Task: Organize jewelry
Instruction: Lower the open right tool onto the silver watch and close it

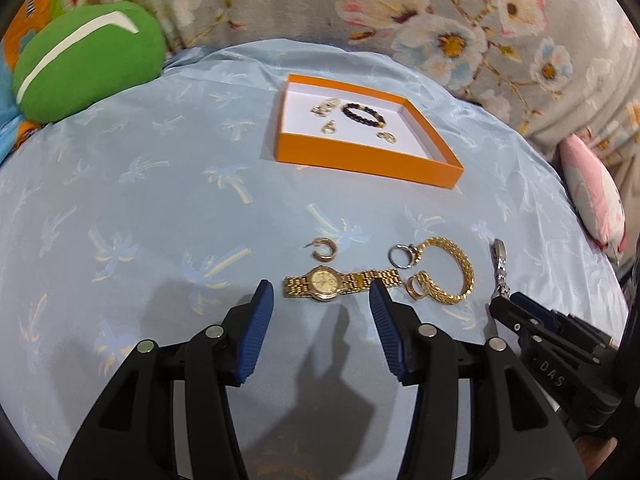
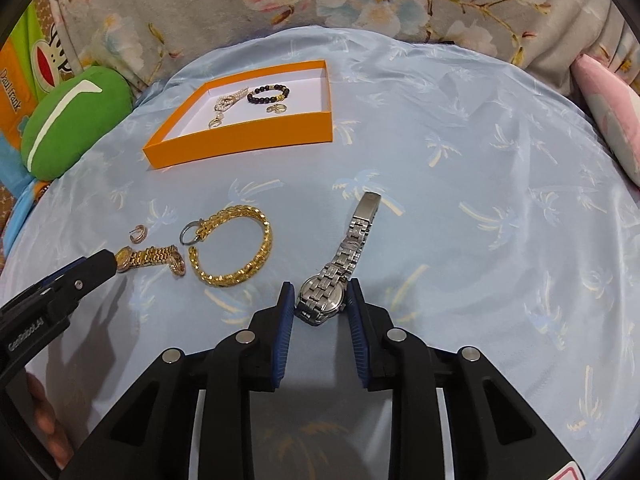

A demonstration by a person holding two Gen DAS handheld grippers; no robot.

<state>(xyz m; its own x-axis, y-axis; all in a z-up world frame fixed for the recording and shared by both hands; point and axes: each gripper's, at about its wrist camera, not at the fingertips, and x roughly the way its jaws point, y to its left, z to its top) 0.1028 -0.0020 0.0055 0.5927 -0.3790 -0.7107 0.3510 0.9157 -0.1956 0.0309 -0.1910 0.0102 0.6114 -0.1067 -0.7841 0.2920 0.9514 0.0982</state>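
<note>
A gold watch [image 1: 324, 282] lies flat on the pale blue cloth, just beyond the tips of my left gripper [image 1: 321, 290], which is open around it without touching. My right gripper [image 2: 320, 290] is shut on the case of a silver watch [image 2: 344, 256]; its band stretches away on the cloth. Between the watches lie a gold chain bracelet [image 2: 240, 248], a silver ring [image 2: 190, 233], a gold ring [image 2: 178, 264] and a gold hoop earring [image 1: 326, 249]. Farther back, the orange box [image 1: 360, 160] holds a dark bead bracelet [image 1: 362, 114] and several small gold pieces.
A green cushion [image 1: 88, 60] sits at the far left and a pink pillow [image 1: 596, 196] at the right edge. Floral fabric [image 1: 460, 20] rises behind the blue cloth. Part of a person's hand [image 2: 44, 420] shows behind the left gripper.
</note>
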